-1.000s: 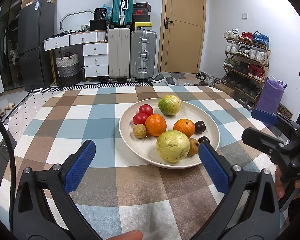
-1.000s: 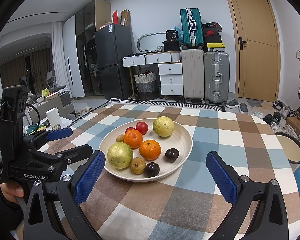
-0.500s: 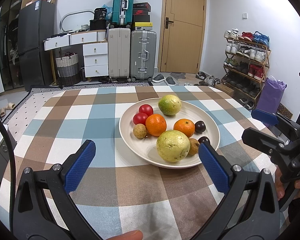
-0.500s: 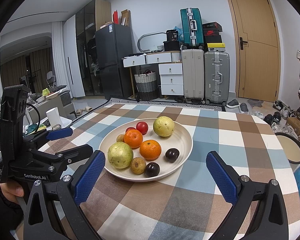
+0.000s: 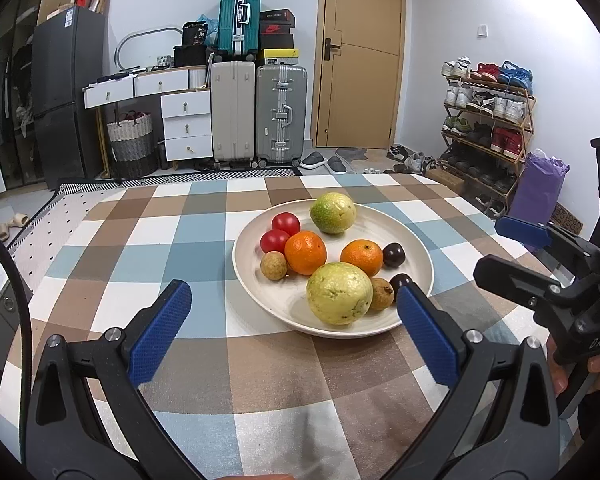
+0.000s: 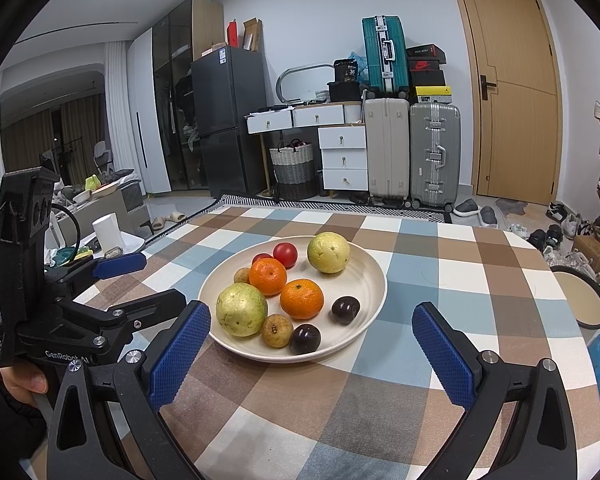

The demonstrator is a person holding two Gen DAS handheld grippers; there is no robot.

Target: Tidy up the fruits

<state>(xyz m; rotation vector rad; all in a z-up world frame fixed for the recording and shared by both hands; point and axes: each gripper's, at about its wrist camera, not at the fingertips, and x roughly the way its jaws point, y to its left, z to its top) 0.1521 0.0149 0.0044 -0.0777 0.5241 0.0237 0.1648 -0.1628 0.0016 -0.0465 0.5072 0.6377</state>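
A cream plate (image 5: 416, 248) (image 6: 370, 276) sits on the checked tablecloth and holds the fruit: two yellow-green guavas (image 5: 339, 298) (image 6: 241, 314), two oranges (image 5: 305, 252) (image 6: 301, 298), two red tomatoes (image 5: 285, 223) (image 6: 285, 254), two dark plums (image 5: 393, 254) (image 6: 345, 309) and two small brown fruits (image 5: 273, 265) (image 6: 277, 330). My left gripper (image 5: 294, 312) is open and empty just in front of the plate. My right gripper (image 6: 311, 334) is open and empty at the plate's near edge. Each gripper shows in the other's view, the right one (image 5: 512, 252) and the left one (image 6: 140, 280).
The table (image 5: 148, 240) carries a blue, brown and white checked cloth. Suitcases (image 5: 280, 112), white drawers (image 5: 186, 124) and a door stand behind it. A shoe rack (image 5: 484, 120) is at the right. A round tray (image 6: 580, 298) sits past the table's right edge.
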